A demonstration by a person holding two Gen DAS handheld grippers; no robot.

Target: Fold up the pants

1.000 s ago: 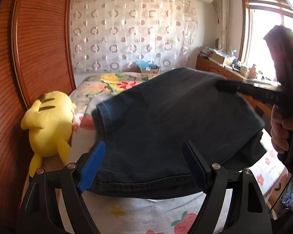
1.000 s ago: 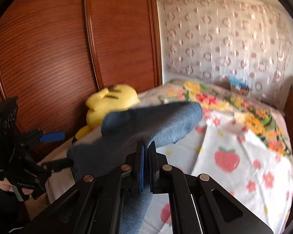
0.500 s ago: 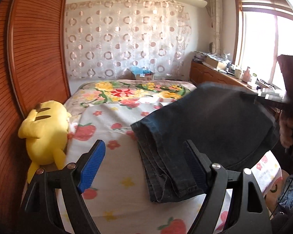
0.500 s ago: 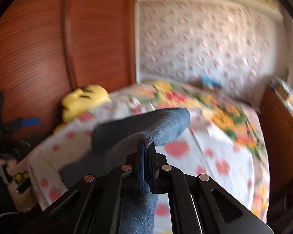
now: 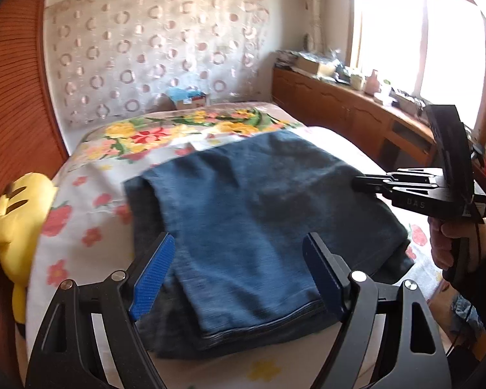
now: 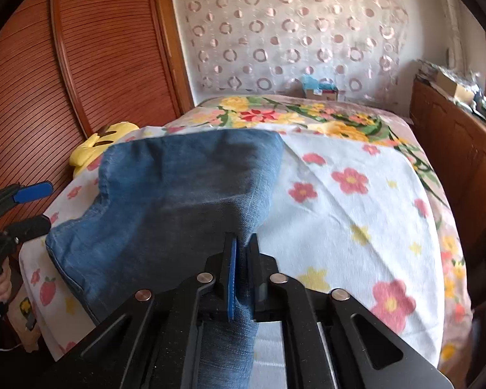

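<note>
L wrist: left claw (image 5: 239,275) wide open, empty, above near edge of pants (image 5: 249,214). Pants lie folded on bed (image 5: 81,227), yellow plush (image 5: 16,214) at left. R wrist: right claw (image 6: 241,269) jaws just eased apart slightly, denim fold between them, pads look touching cloth.

Daylight floods in from the window (image 5: 418,32) right of the left gripper's jaws, blown out to white glare. Both views bend strongly at dark rims (fisheye), and motion blur softens the bedsheet (image 6: 356,194) beyond the jaws.
</note>
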